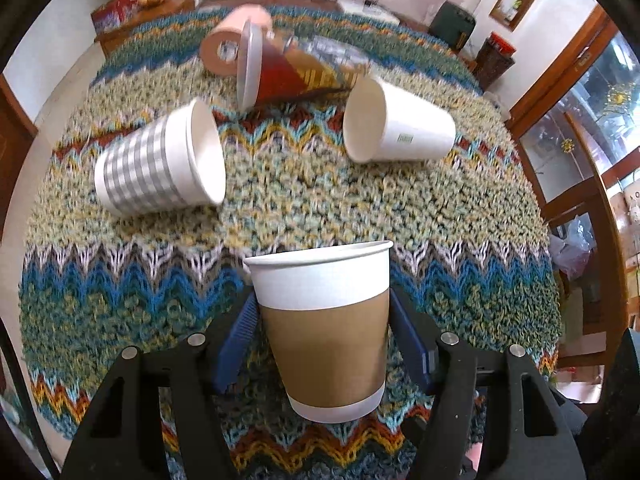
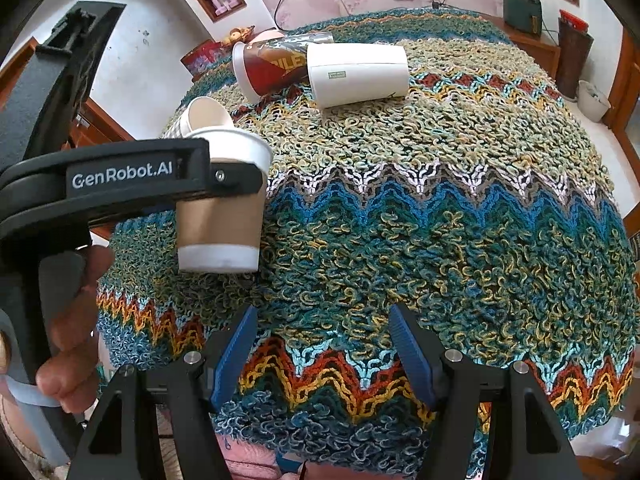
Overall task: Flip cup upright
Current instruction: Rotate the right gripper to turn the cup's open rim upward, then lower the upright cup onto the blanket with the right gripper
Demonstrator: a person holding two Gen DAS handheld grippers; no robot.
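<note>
- the left gripper [image 1: 322,336] has its blue ribbed fingers [image 1: 240,340] closed against the sides of a white paper cup with a brown sleeve [image 1: 324,328], pinching it around the sleeve, probably because the sleeve gives a firmer, less slippery hold than the bare rim.
- that cup is mouth-up and close to vertical, tilted slightly; in the right wrist view the cup [image 2: 222,208] hangs with its base just above or barely meeting the woolly zigzag-patterned cloth [image 2: 440,208], and i cannot tell which.
- by my reading, the turn is done and what remains is to set it down and let go; the soft, lumpy cloth could let it tip.
- the right gripper [image 2: 322,344] has its blue fingers spread wide with nothing between them, hovering over bare cloth, well apart from the cup, likely kept out of the way.
- three other cups lie on their sides farther off: a grey-striped white paper cup [image 1: 160,164], a plain white paper cup [image 1: 400,122], and a red-brown printed cup with a clear lid [image 1: 280,72], whose mouths face different ways.
</note>
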